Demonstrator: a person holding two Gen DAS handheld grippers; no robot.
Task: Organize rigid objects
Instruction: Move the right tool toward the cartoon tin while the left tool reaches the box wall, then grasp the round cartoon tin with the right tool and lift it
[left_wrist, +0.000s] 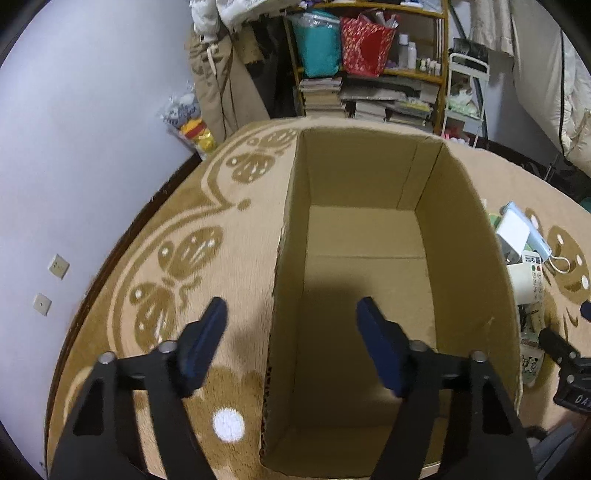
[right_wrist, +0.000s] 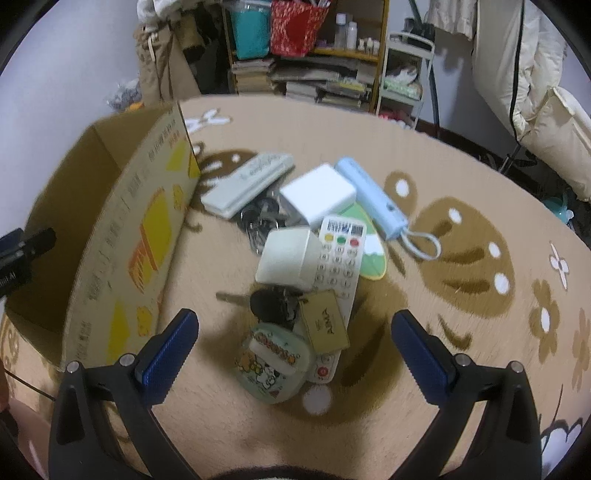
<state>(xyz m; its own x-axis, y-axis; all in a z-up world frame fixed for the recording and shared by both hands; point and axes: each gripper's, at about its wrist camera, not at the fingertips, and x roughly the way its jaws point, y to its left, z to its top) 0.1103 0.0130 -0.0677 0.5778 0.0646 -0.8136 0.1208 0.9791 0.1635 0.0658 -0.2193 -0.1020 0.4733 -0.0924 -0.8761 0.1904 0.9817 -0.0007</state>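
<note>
Fingers spread wide and empty, the right gripper (right_wrist: 293, 338) hangs over a pile: remote (right_wrist: 341, 266), white box (right_wrist: 288, 258), keys (right_wrist: 275, 304), perhaps a round tin (right_wrist: 273, 363). The left gripper (left_wrist: 291, 334), likewise agape, straddles the cardboard box (left_wrist: 465, 236) wall on the carpet (left_wrist: 236, 258).

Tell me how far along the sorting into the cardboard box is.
Nothing is packed yet: the brown cardboard box shows only bare floor. The left gripper and right gripper are open and hold nothing. The white remote control and its pile remain on the rug.
</note>
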